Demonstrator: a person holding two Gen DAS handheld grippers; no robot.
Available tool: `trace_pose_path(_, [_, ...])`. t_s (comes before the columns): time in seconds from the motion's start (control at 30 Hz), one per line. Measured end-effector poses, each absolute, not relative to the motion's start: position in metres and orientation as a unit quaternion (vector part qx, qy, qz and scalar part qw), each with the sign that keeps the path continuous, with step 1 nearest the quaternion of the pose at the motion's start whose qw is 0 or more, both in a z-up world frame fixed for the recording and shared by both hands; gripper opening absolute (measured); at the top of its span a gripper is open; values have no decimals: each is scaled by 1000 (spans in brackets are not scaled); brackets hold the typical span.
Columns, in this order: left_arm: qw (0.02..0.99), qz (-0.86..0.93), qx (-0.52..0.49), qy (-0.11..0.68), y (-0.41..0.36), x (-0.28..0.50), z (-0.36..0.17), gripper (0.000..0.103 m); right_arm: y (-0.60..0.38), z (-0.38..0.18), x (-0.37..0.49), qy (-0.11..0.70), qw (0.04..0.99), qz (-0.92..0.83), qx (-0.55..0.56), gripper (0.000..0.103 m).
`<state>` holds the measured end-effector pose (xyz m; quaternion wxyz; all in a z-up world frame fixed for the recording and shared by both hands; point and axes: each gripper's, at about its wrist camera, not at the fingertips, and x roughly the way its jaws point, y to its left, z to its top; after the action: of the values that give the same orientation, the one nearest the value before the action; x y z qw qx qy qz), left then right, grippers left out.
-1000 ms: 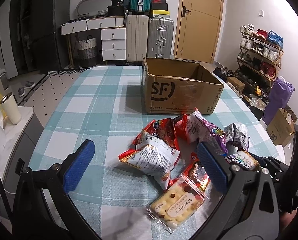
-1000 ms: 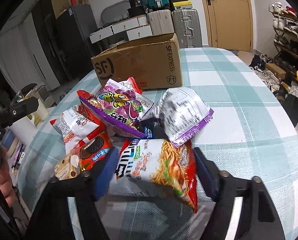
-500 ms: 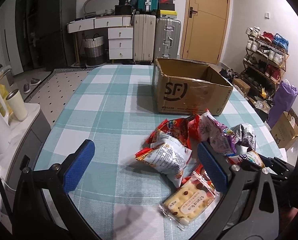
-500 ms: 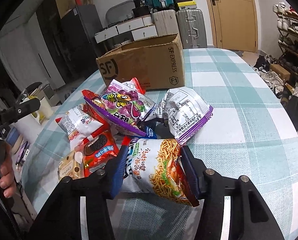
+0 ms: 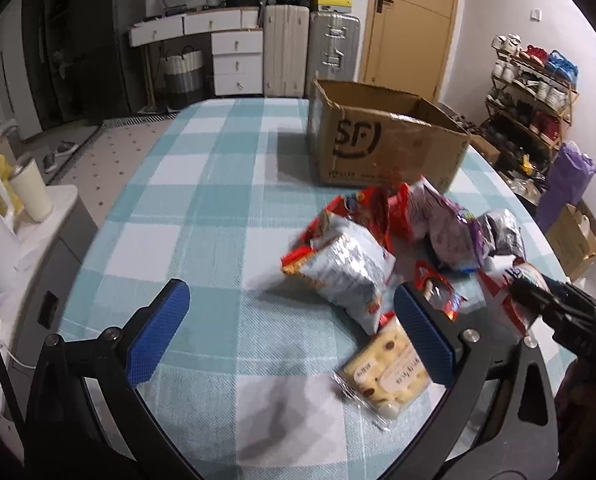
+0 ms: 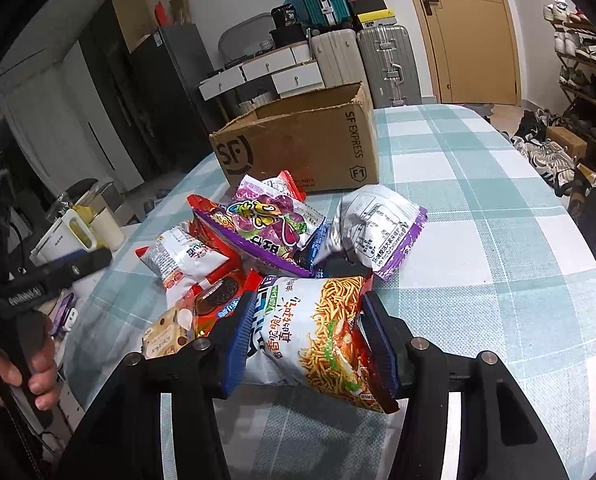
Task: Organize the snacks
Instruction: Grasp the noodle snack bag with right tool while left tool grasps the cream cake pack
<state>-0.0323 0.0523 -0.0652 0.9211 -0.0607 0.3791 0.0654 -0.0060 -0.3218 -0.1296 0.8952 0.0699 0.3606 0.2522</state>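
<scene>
Blue pads of the right hand-held gripper [image 6: 312,344] have just clamped the noodle packet [image 6: 318,332] at the bench's [image 6: 498,240] near edge, ready for the box [image 6: 298,144]; left hand-held gripper [image 5: 286,336] gapes empty.
</scene>
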Motion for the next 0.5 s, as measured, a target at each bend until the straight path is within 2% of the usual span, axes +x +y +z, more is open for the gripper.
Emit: trace_pose_path(0.5, [899, -29, -55, 433, 22, -30, -99, 101, -325, -124, -17, 348, 898, 260, 74, 53])
